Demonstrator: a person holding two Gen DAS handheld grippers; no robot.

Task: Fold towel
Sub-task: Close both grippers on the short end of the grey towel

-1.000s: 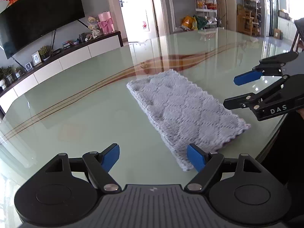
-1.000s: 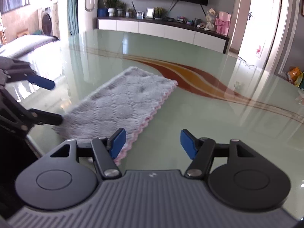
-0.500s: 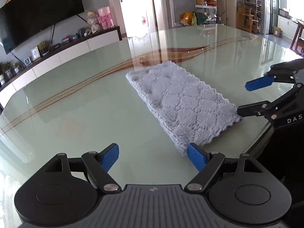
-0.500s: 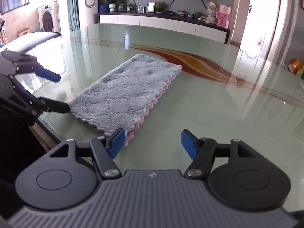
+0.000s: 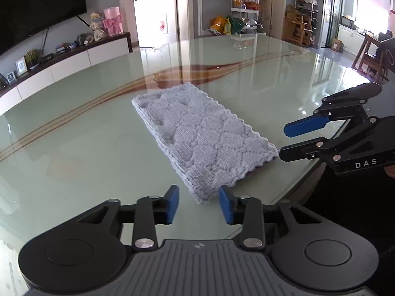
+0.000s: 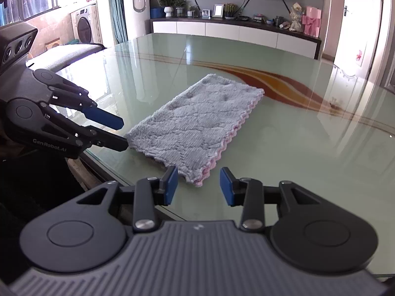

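One towel, two claws, one worktop.
A single folded grey towel (image 5: 197, 135) lies on one glass worktop (image 5: 86, 148), ahead of the left claw (image 5: 198, 203) and right claw (image 6: 198, 186).

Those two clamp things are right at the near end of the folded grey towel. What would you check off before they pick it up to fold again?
1. towel lies flat on the glass table: ok.
2. Left hand-held gripper lined up with the towel's near corner: ok. Its jaws have just been closing, with the corner lying in the gap.
3. Right hand-held gripper lined up with the other near corner: ok. Its jaws have also just been closing around that corner.
4. Pads pressing on the cloth: not ok, gaps show on both.
5. All layers will be caught: cannot tell.
6. Table beyond the towel free for folding: ok.
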